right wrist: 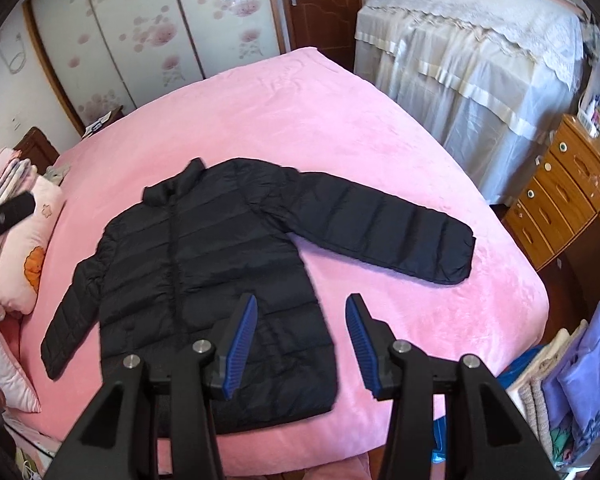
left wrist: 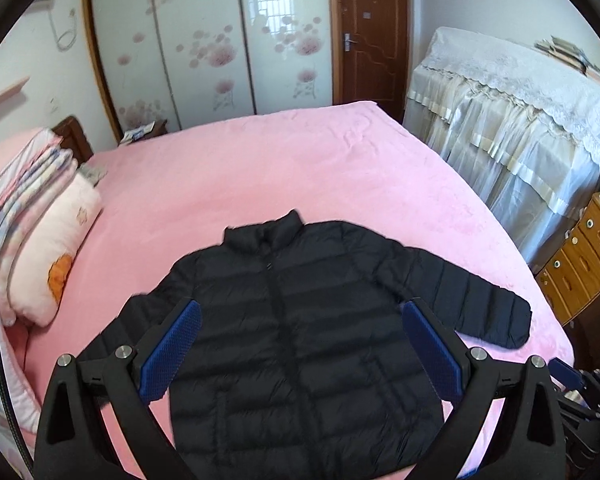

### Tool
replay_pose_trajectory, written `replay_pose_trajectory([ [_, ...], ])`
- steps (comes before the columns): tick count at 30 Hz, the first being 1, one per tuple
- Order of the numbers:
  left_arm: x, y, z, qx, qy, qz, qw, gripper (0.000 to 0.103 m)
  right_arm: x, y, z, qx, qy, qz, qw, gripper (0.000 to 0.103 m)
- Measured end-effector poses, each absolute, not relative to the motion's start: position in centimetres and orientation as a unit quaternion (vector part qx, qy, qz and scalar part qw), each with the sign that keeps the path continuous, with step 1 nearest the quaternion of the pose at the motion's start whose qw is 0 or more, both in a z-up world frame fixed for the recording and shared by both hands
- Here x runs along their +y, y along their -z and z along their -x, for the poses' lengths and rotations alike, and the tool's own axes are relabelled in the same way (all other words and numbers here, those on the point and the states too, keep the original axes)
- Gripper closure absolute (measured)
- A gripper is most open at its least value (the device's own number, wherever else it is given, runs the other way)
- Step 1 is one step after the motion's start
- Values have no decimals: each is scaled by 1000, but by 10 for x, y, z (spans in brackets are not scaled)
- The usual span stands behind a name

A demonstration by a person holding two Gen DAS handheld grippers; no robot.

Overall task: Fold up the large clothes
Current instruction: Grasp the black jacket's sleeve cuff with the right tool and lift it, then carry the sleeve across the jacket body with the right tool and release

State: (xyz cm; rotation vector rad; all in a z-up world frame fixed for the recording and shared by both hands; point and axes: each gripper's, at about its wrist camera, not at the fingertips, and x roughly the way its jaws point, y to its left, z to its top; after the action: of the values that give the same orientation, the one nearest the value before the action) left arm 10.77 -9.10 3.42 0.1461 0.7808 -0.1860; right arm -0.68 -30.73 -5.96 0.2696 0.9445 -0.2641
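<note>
A black puffer jacket (right wrist: 204, 264) lies flat and face up on a pink bed (right wrist: 340, 128), collar toward the far side, hem toward the near edge, zipper closed down the front. One sleeve (right wrist: 384, 228) stretches out toward the dresser (right wrist: 560, 196); the other sleeve (right wrist: 76, 312) runs down along the body toward the pillows (right wrist: 24, 264).

The left gripper (left wrist: 302, 320) hovers above the jacket's lower front with its jaws spread wide and nothing between them. The right gripper (right wrist: 302, 308) hangs over the hem corner on the outstretched sleeve's side, jaws likewise well apart and empty, one finger over the black fabric and the other over bare pink cover.

The jacket looks light, soft and springy, its quilted shell likely slick, so a fold may puff back open and a shallow pinch may slide off. The padded body gives little to grip; the firmer edges look like the better holds: the cuff of the outstretched sleeve, the shoulder seam, the hem corners. Folding has not begun, and the outstretched sleeve seems the natural first piece to bring across the chest.
</note>
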Motion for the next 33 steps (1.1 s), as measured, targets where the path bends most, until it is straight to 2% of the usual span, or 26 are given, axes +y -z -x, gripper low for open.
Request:
replay_pose_trajectory([
  [11, -236, 20, -162, 421, 111, -54, 899, 3, -449, 100, -21, 440, 137, -173, 870, 56],
  [18, -315, 65, -186, 428, 132, -99, 888, 3, -527, 148, -36, 447, 179, -203, 853, 56],
  [33, -399, 159, -217, 480, 158, -138, 852, 3, -619, 265, -46, 506, 206, -292, 785, 55],
])
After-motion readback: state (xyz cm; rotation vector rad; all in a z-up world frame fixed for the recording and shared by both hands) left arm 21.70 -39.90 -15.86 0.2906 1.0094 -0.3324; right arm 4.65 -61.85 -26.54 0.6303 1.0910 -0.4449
